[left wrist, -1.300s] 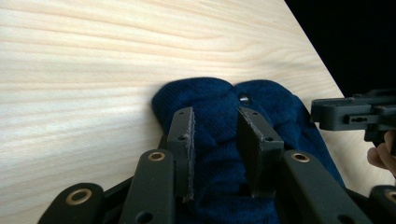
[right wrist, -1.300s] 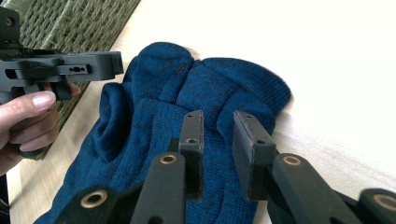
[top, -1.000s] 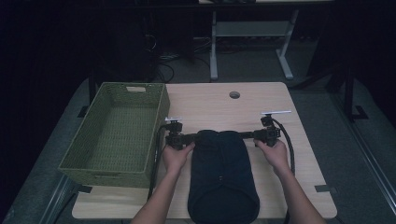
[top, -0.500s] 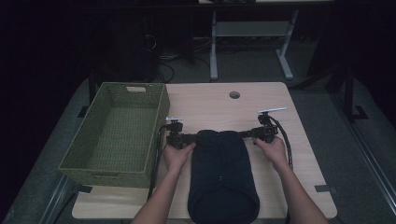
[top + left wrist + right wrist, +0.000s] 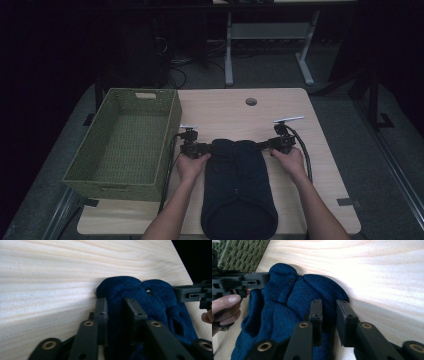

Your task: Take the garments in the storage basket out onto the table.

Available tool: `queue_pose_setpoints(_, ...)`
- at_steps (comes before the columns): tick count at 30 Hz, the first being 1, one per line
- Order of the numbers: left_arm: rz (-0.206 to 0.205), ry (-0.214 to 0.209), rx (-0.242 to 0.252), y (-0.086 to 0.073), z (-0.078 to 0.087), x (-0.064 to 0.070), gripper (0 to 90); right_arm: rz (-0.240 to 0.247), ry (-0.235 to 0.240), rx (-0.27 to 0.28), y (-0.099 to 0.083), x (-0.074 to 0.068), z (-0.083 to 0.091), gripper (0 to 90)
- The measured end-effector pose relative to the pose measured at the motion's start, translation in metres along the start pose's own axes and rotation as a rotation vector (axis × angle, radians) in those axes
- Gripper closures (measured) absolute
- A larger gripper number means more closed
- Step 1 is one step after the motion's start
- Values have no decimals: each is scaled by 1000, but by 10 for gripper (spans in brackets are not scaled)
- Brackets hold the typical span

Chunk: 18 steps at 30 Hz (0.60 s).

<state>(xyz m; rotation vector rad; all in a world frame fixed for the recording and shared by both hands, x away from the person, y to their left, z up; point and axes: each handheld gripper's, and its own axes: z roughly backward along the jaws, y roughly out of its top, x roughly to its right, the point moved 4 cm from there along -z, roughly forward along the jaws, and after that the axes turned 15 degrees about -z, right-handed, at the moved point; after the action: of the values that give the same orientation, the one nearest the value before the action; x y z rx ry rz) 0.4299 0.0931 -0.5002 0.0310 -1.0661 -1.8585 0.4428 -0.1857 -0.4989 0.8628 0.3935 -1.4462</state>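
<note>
Far left on the wooden table (image 5: 225, 107) there's a green woven basket (image 5: 127, 142), sitting just beside the left gripper (image 5: 206, 148). From the high view you can't really make out the jaws, just the person's left hand (image 5: 191, 167) wrapped around the gripper at the far left corner of a dark blue knit garment (image 5: 237, 187). The left gripper view sorts that out: its two black jaws are nearly together with a fold of the blue knit pinched between them, right at the garment's edge where it meets bare wood. That view also picks up a small dark button (image 5: 149, 291) on the knit, which is too small to see from above.

The garment lies lengthwise down the middle of the table, its near end reaching the table's front edge.

Over on the right, the right hand (image 5: 289, 161) holds the right gripper (image 5: 265, 145) at the garment's other far corner. The right gripper view shows those jaws also narrowed on a fold of knit, with the basket weave in the top-left corner.
</note>
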Motion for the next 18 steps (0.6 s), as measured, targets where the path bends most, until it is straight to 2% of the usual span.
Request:
queue_pose_setpoints(4,-18,-13,-9,3,-2,3,800,2,4,1,1,2,3,787)
queue_pose_setpoints(9,-32,-29,8,14,-3,8,818,5,8,9,5,1,11,791)
queue_pose_setpoints(15,-47,-44,36,32,2,12,823,29,35,40,16,-9,28,792)
queue_pose_setpoints(18,-48,-60,67,43,7,15,825,28,51,57,21,-13,37,792)
